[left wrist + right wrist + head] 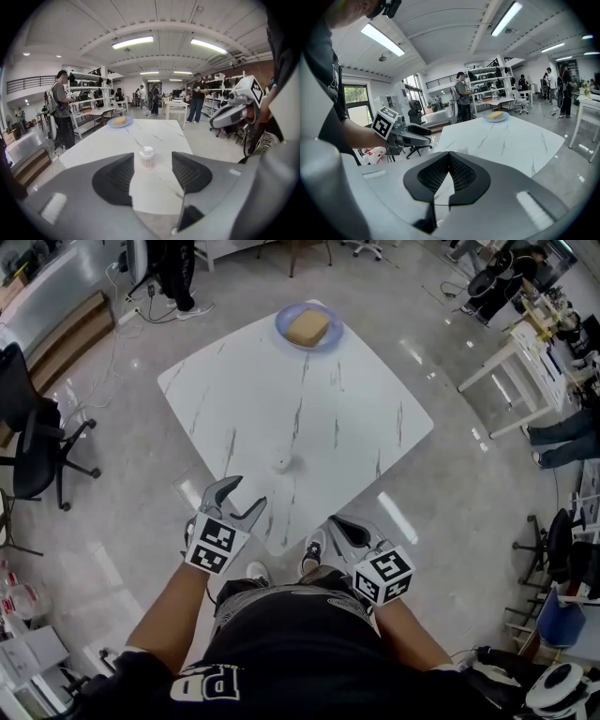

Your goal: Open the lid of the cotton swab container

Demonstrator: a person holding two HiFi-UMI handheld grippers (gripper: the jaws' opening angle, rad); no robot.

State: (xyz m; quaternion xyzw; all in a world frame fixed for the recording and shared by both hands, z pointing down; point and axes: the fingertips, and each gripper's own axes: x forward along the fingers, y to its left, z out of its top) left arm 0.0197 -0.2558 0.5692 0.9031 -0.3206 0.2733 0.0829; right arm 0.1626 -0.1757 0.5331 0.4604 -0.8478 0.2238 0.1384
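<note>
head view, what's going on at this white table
A person stands at the near corner of the marble table, a gripper in each hand. The left gripper is open and aimed at the small cotton swab container, which stands on the table untouched, lid apparently on. The right gripper is shut and empty. A blue plate with a tan block sits at the far corner.
</note>
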